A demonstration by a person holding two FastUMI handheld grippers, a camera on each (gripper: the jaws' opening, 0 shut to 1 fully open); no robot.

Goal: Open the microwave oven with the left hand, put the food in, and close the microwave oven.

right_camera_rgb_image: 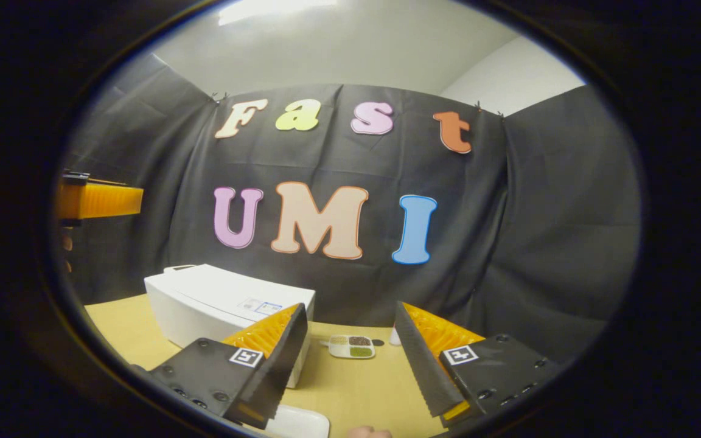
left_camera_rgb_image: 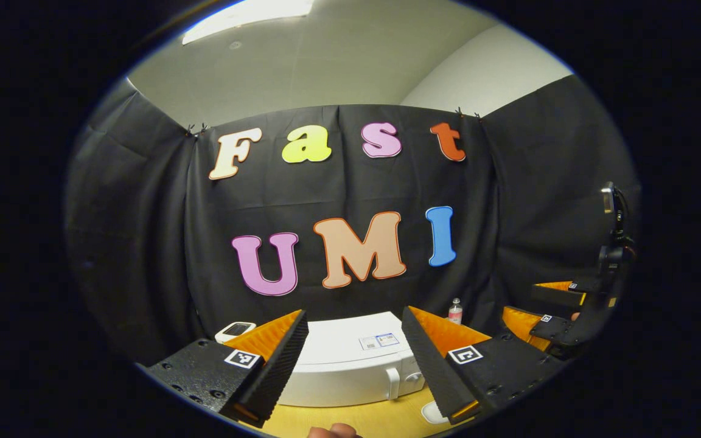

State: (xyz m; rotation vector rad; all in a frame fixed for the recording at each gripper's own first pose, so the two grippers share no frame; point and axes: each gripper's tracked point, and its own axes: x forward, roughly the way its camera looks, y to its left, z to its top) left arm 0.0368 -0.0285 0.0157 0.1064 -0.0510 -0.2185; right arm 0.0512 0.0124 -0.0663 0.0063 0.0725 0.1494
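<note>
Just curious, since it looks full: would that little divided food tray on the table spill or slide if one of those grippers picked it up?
The tray looks shallow, with loose fillings in open compartments, so tilting it would probably spill them. It seems small and light, so a nudge would likely slide it across the smooth table. It looks rigid, not floppy.

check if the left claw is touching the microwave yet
Apart. In the left gripper view the left claw hangs open above and short of the microwave, whose door handle sits untouched between the fingers.
</note>
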